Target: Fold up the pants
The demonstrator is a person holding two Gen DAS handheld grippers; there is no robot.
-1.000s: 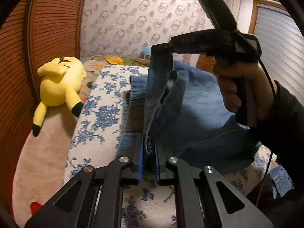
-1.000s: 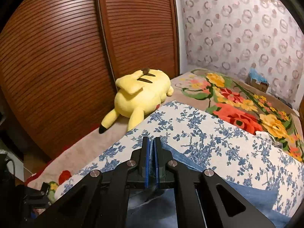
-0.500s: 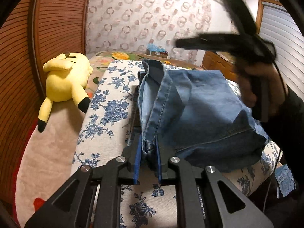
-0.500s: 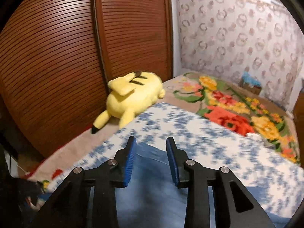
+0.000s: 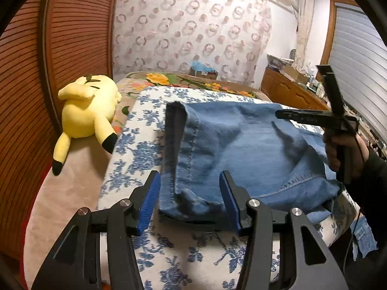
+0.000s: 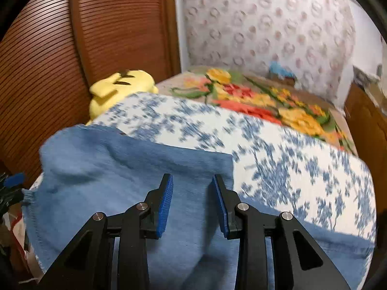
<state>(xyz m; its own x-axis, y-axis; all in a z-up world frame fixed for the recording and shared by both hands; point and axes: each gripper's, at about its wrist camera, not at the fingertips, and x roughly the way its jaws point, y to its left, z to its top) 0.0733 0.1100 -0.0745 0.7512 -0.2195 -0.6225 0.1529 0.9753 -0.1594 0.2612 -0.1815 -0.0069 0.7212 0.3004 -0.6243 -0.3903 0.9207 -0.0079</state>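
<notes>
Your left gripper [image 5: 189, 203] has its jaws spread wide, nothing between the blue pads [image 5: 147, 200]; the near hem of the jeans [image 5: 241, 149] lies flat just ahead of them. Your right gripper [image 6: 192, 203] is spread too and holds nothing, with denim under and ahead of the tips. From the left wrist view it sits at 3 o'clock, above the right edge of the cloth, in your right hand [image 5: 343, 149].

The jeans lie in a folded stack on the blue floral bedspread [image 5: 135, 149], centre of frame, with the yellow Pikachu plush [image 5: 87, 108] well apart at 10 o'clock beside the wooden sliding door [image 5: 31, 96].

Handling, my read:
- Denim is soft but heavy for cloth. It should drape and sag, and won't hold shape if lifted by one corner.
- It isn't fragile or slippery, and the ribbed pads should bite well.
- The stitched hem and side seam [image 5: 186, 149] are the thickest, stiffest lines, so take hold there. A single-layer pinch mid-panel would just peel the top ply.
- At the stack's near-left corner, at 6 o'clock, the layers look bunched. Close on all plies together or the fold will shear.
- For the next fold, take two matching corners of one edge, one per gripper, and lift both level.
- The right wrist view is motion-blurred, so I can't tell how many layers sit under those tips.
</notes>
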